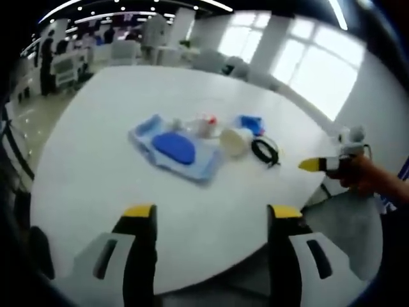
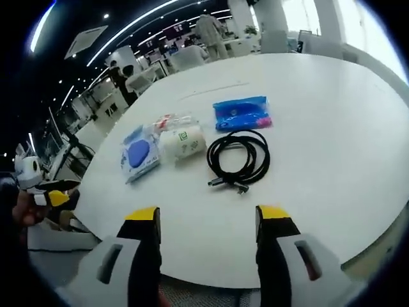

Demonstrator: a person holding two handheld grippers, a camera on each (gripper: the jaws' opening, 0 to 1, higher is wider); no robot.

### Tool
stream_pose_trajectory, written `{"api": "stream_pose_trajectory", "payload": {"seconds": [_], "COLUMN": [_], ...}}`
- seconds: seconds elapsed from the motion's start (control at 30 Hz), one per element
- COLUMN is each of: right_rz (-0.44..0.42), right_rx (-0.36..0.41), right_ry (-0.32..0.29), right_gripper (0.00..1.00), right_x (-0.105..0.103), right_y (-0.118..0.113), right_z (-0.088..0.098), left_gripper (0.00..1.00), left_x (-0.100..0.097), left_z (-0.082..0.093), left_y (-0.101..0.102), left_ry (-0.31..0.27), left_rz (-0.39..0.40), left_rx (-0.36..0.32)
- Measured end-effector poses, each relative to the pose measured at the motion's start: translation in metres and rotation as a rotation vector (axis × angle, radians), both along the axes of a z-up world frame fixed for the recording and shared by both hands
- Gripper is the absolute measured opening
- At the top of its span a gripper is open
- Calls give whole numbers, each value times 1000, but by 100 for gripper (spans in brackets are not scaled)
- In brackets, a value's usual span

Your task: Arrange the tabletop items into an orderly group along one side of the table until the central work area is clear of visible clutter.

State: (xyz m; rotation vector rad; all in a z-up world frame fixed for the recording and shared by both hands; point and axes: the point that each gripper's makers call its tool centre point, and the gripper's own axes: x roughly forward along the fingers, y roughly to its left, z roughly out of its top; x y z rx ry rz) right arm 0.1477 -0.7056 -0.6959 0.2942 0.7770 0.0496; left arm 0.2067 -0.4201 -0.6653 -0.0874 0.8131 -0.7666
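Cable (image 2: 239, 158), cup (image 2: 183, 142) and two blue packets (image 2: 241, 112) cluster mid-frame on the counter (image 2: 332, 128); both grippers (image 1: 211, 217) (image 2: 206, 220) hover, fingers wide apart, empty.

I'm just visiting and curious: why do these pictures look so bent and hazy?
Both views are fisheye, so the table edge curves. The left gripper view is softer: the pouch looks blurred and the windows glare white. The right gripper view is sharper: the cable reads clearly.
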Motion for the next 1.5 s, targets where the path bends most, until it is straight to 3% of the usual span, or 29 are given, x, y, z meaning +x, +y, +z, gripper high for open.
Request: {"api": "stream_pose_trajectory", "payload": {"seconds": [0.13,0.23,0.63,1.03,1.37,1.5], "right_rz": [60,61,34,33,30,33], "right_rx": [-37,-60,-35,-7,16,19], "right_ry": [9,-4,-15,1,8,13], "right_gripper": [60,60,60,59,57,57], "right_x": [-4,-2,-2,-5,-6,-6], "right_y": [12,9,4,7,9,10], "right_z": [1,4,6,1,0,-1], "left_gripper": [66,66,68,67,66,65], "left_x": [-3,-1,30,42,56,66], "left_z": [-3,-10,-5,-16,-26,-42], "left_y": [-6,-13,-87,-134,-174,-190], "left_ry": [33,15,-9,7,59,107], "left_rz": [-22,-64,-118,-176,-157,-132], "left_rx": [-10,40,-19,-31,-83,-88]}}
